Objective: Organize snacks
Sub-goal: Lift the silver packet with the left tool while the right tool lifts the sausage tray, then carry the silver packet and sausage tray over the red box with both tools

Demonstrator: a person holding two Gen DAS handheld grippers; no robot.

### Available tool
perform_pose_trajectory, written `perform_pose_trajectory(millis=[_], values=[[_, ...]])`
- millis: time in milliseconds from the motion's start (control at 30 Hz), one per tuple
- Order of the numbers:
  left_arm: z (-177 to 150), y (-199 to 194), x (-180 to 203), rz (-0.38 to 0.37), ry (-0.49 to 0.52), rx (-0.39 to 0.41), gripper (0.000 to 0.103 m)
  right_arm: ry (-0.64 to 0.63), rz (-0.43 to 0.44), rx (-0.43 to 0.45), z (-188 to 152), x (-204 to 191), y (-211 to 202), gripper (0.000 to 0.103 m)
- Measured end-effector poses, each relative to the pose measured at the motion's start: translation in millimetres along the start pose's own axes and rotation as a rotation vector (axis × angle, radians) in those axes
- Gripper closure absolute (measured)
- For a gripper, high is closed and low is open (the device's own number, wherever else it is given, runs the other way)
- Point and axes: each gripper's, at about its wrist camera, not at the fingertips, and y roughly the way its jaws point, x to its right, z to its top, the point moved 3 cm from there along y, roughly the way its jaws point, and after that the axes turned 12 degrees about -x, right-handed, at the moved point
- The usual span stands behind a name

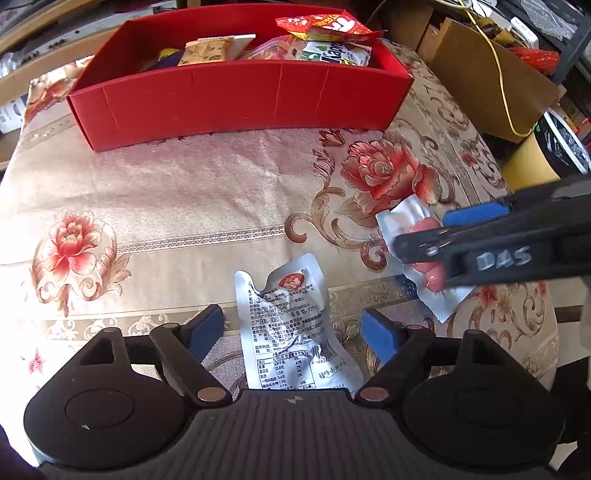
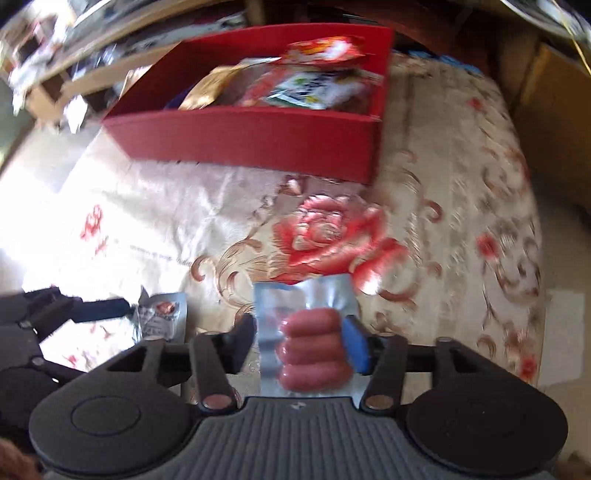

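The tabletop (image 1: 192, 192) is covered with a beige cloth printed with red flowers. A red box (image 1: 236, 99) stands at its far side and holds several snack packets, among them a red-and-white packet (image 1: 325, 24) lying on top at the right end and a tan packet (image 1: 210, 51) near the middle.

Left gripper (image 1: 295, 332): the jaws stand wide open and point steeply down at the tabletop. A crumpled silver pouch (image 1: 291, 332), printed side up, lies flat on the cloth between the two blue pads. Neither pad touches it; a gap shows on each side.

Right gripper (image 2: 301, 343): the jaws bracket a clear-and-silver sausage pack (image 2: 310, 350) containing pink sausages stacked side by side. The blue right-hand pad (image 2: 356, 347) lies against the edge of the pack. The dark left-hand finger sits at the opposite edge of the film, but the right wrist view is blurred, so firm contact on that side cannot be confirmed. In the left wrist view the same pack (image 1: 428, 258) sits to the right of the silver pouch, near a large printed rose, with the right gripper's finger crossing over it.

The two packs lie apart from each other and both are well short of the red box.
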Motion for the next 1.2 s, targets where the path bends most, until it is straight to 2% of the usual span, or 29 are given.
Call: perform_pose_trajectory(millis=[67, 100, 233, 367, 433, 500, 600, 667, 800, 900, 967, 1100, 1200], values=[[-0.4, 0.4, 0.3, 0.003, 0.008, 0.001, 0.016, -0.026, -0.059, -0.004, 1.2, -2.1, 9.6, 0.043], [-0.6, 0.3, 0.1, 0.002, 0.008, 0.001, 0.016, -0.031, -0.095, -0.009, 2.1, -1.7, 13.8, 0.037], [0.0, -0.1, -1.7, -0.009, 0.007, 0.0, 0.016, 0.032, -0.041, 0.0, -0.6, 12.5, 11.3, 0.037], [0.0, -0.8, -0.9, -0.003, 0.009, 0.001, 0.017, 0.032, -0.05, 0.005, -11.0, 10.2, 7.9, 0.038], [0.2, -2.0, -1.6, 0.002, 0.003, 0.008, 0.021, 0.033, -0.05, 0.019, -13.5, 10.7, 5.2, 0.038], [0.5, -3.9, -2.9, 0.01, -0.004, 0.018, 0.03, 0.047, -0.05, 0.043, -12.0, 12.5, -2.2, 0.038], [2.1, -5.2, -4.3, 0.016, -0.018, 0.027, 0.04, 0.068, -0.045, 0.086, -9.5, 17.9, -15.0, 0.038], [2.3, -4.8, -3.8, 0.021, -0.024, 0.027, 0.04, 0.078, -0.037, 0.096, -6.3, 19.1, -18.1, 0.038], [1.7, -2.3, 2.4, 0.043, -0.033, 0.034, 0.031, 0.06, -0.025, 0.103, -0.3, 13.8, -20.5, 0.038], [-2.1, -0.2, 9.1, 0.09, -0.025, 0.032, 0.031, 0.048, -0.009, 0.125, 0.8, 10.1, -28.0, 0.038], [-7.5, -0.5, 7.9, 0.091, -0.047, 0.028, 0.031, 0.044, 0.0, 0.141, 1.9, 8.9, -33.9, 0.038], [-14.0, -3.4, 6.3, 0.121, -0.072, 0.033, 0.042, 0.021, 0.004, 0.161, 0.2, 4.0, -41.5, 0.038], [-15.0, -6.4, 4.0, 0.117, -0.098, 0.038, 0.046, 0.004, 0.008, 0.175, -3.2, 0.6, -46.2, 0.038]])
